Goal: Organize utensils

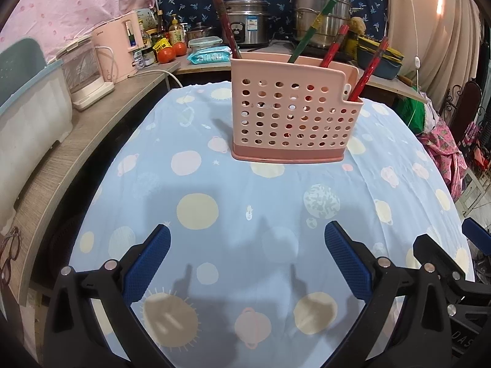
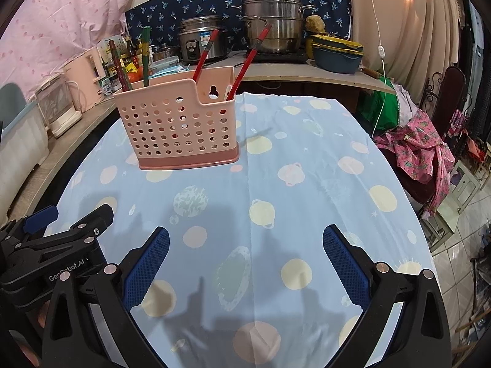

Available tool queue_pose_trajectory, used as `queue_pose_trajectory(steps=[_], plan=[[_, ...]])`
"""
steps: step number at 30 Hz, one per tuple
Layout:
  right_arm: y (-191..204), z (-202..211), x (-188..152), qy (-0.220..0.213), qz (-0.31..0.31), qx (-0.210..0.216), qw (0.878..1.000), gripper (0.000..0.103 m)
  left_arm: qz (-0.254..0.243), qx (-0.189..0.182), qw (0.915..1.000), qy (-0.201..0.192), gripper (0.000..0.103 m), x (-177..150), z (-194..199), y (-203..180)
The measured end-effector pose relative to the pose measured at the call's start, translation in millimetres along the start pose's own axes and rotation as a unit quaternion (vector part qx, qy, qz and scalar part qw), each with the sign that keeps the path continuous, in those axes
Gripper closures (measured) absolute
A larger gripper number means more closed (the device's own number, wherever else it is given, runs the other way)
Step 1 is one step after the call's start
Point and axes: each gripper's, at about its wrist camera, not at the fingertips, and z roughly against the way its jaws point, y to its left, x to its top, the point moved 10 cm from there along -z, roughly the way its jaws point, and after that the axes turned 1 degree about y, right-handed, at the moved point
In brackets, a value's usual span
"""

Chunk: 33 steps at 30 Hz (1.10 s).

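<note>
Utensil basket, pink, upright near table's far edge | contents: green stick, brown stick, two red chopsticks, all leaning | left gripper jaws spread, empty, over near edge, basket well ahead | right gripper jaws spread, empty, basket ahead-left, well apart.

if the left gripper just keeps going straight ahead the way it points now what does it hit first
Probably the pink utensil holder. The left gripper is open and empty, with only bare tablecloth before the holder, though its height is hard to judge.
</note>
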Motion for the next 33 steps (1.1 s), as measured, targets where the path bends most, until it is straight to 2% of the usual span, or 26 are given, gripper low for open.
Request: queue_pose_trajectory(steps=[33], plan=[[-0.1,-0.7,-2.7,0.002,-0.002,-0.004,1.0,0.006,-0.006,-0.006,1.0,-0.004,0.007,2.2,2.4,-2.3]])
